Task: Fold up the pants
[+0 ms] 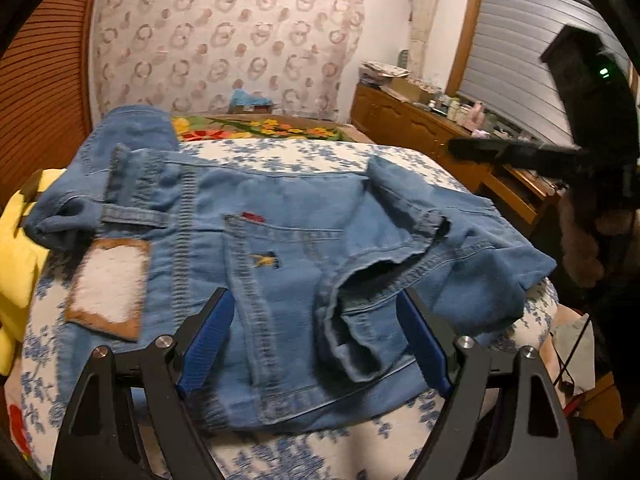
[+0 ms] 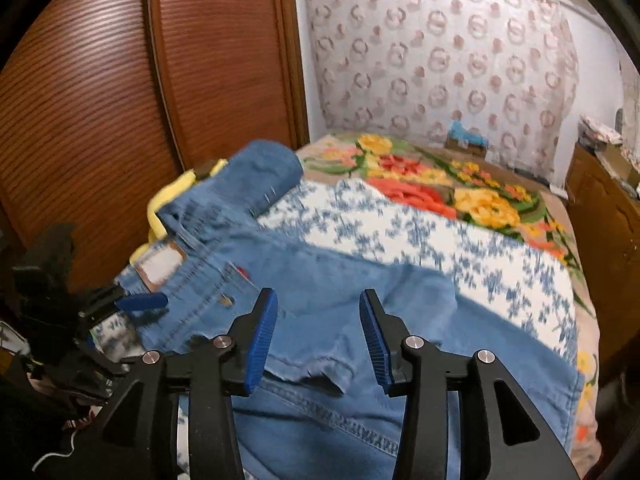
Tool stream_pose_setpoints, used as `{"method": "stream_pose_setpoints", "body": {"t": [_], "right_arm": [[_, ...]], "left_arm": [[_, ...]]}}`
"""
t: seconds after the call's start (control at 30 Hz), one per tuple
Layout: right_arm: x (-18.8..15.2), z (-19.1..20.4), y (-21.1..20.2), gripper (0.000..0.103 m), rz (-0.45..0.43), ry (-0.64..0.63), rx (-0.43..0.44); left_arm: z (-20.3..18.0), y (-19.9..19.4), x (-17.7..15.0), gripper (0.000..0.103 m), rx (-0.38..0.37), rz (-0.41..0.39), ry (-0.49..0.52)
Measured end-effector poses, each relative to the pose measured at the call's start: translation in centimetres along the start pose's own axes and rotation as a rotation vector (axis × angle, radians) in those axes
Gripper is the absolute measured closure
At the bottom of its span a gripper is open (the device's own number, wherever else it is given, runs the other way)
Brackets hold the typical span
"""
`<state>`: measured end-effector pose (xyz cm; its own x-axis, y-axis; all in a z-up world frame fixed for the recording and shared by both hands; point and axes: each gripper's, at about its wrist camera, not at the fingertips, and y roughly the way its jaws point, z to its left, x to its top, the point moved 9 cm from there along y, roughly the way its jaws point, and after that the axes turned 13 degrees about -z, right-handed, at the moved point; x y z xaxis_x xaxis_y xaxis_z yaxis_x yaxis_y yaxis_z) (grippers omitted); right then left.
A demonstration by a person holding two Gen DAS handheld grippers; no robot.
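Both the left gripper (image 1: 316, 340) and right gripper (image 2: 318, 340) stand open and apparently empty over the jeans (image 1: 304, 248), whose frayed hem lies between them, bedspread (image 2: 460, 240) clear beyond.

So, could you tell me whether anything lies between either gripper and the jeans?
Nothing visible does. The left gripper and right gripper both stand open right over the jeans, with only denim between their pads. The yellow cloth lies off to one side.
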<state>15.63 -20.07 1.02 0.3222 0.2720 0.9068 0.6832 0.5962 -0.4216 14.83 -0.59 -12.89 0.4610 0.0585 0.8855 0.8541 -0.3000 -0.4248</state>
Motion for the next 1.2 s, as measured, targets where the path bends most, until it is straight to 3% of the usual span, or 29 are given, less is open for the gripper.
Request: {"method": "stream_pose_setpoints", "body": {"t": [0.13, 0.2, 0.4, 0.5, 0.53, 0.57, 0.63, 0.97, 1.2], "right_arm": [[-1.3, 0.4, 1.8, 0.059, 0.069, 0.019, 0.006], [-1.9, 0.7, 2.7, 0.059, 0.102, 0.025, 0.006], [-3.6, 1.0, 4.8, 0.059, 0.188, 0.071, -0.014], [-3.8, 1.2, 5.2, 0.059, 0.213, 0.110, 0.003], [-3.7, 1.4, 5.4, 0.075, 0.212, 0.113, 0.009], [-3.5, 1.7, 5.4, 0.084, 0.204, 0.113, 0.024], [-2.5, 2.5, 5.3, 0.089, 0.181, 0.107, 0.054], [8.1, 8.6, 2.4, 0.092, -0.067, 0.008, 0.126], [12.8, 14.1, 4.5, 0.092, -0.104, -0.088, 0.182]], "left_arm": [[-1.2, 1.2, -0.5, 0.056, -0.049, 0.033, 0.012], [-1.5, 1.9, -0.9, 0.062, -0.065, 0.054, 0.013], [-1.0, 3.3, -2.0, 0.070, -0.063, 0.085, 0.009], [-1.3, 3.0, -1.8, 0.086, -0.083, 0.074, 0.003], [-1.4, 2.9, -1.7, 0.090, -0.083, 0.068, 0.005], [-1.5, 2.7, -1.5, 0.092, -0.084, 0.058, 0.008], [-1.6, 2.1, -1.1, 0.093, -0.083, 0.040, 0.010], [0.4, -3.4, 3.0, 0.094, -0.074, -0.087, -0.011], [3.1, -6.5, 4.3, 0.094, -0.029, -0.136, -0.018]]}}
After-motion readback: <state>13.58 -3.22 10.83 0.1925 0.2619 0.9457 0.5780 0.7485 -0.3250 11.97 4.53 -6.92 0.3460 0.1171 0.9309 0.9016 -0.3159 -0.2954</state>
